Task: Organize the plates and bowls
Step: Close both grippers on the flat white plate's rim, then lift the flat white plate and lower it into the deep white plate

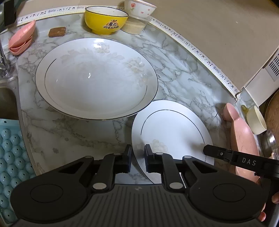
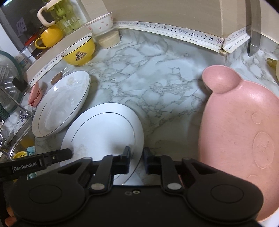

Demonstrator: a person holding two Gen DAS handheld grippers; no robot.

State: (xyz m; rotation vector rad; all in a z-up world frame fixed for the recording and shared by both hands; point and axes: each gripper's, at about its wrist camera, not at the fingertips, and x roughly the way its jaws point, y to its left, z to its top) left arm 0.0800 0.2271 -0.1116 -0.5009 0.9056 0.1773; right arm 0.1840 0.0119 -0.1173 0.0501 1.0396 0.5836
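Note:
A small white plate (image 1: 174, 129) lies on the marble counter (image 1: 183, 75), its rim tucked under a large white floral plate (image 1: 95, 76). My left gripper (image 1: 137, 153) straddles the small plate's near-left rim, jaws slightly apart. My right gripper (image 2: 136, 156) straddles the same plate's (image 2: 104, 129) near-right rim, jaws slightly apart. The large plate (image 2: 61, 103) shows at left in the right wrist view. A pink pig-shaped plate (image 2: 240, 127) lies at the right. A yellow bowl (image 1: 105, 20) and a white flowered bowl (image 1: 139, 7) stand at the back.
Small pink dishes (image 1: 21, 40) stack at the back left. A sink (image 1: 7, 97) and a blue mat (image 1: 8, 157) lie at left. A knife (image 2: 253, 26) hangs at the back right. A cream scoop (image 1: 256, 120) and a metal spoon (image 1: 269, 141) sit at right.

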